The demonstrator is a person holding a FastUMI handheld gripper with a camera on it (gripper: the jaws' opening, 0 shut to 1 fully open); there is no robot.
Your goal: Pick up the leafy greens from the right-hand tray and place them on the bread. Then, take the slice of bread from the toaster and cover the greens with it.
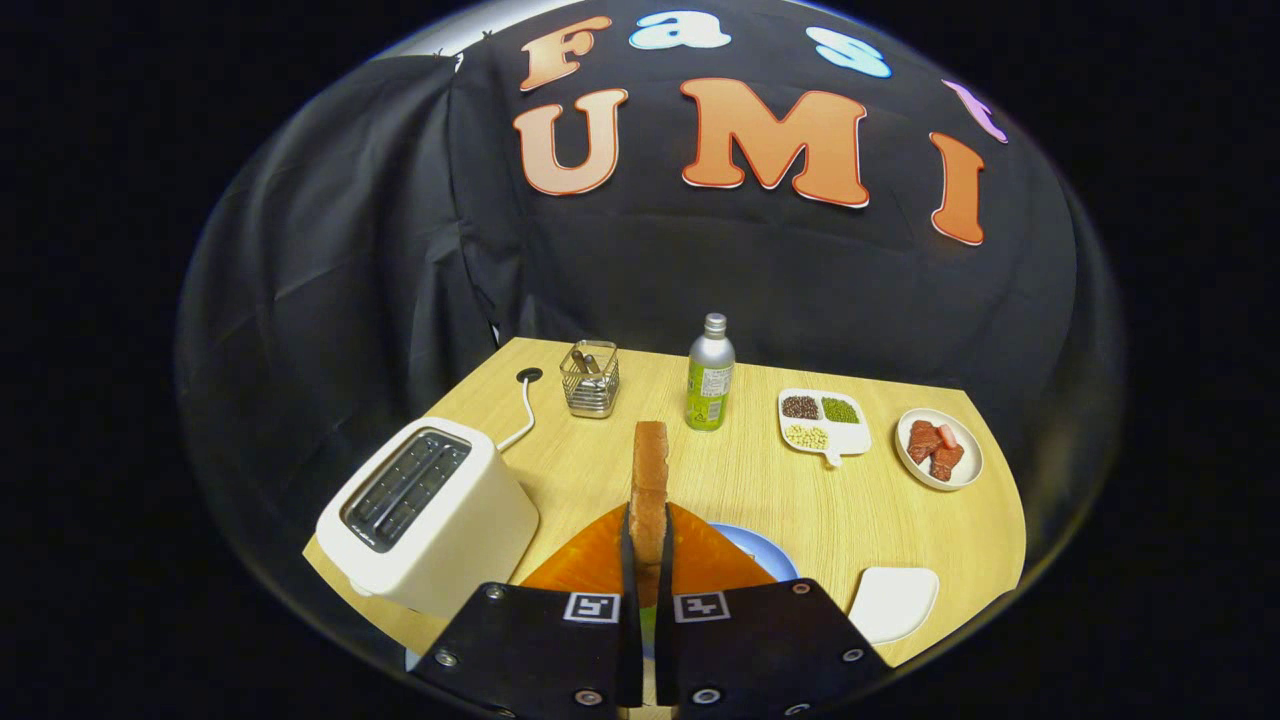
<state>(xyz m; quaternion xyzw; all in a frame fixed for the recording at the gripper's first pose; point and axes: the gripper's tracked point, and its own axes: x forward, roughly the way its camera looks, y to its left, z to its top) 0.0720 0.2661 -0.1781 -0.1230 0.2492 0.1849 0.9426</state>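
**Gripper carries the bread slice edge-on**

The gripper [648,575] is clenched on the slice of bread [650,490], both fingers pressing its flat faces, so it stands upright on edge above the blue plate [762,548]. Bread like this is probably light, soft and crumbly; a gentle squeeze low on the faces suits it. The toaster [425,515] sits just left, slots empty. Beyond stand a bottle [710,375] and a divided dish [825,423].

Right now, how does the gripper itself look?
The gripper has two flat, broad plates side by side, fastened with round metal screws. Each plate carries one small square black-and-white marker near the inner edge. Two thin, straight fingers run forward from between the plates.
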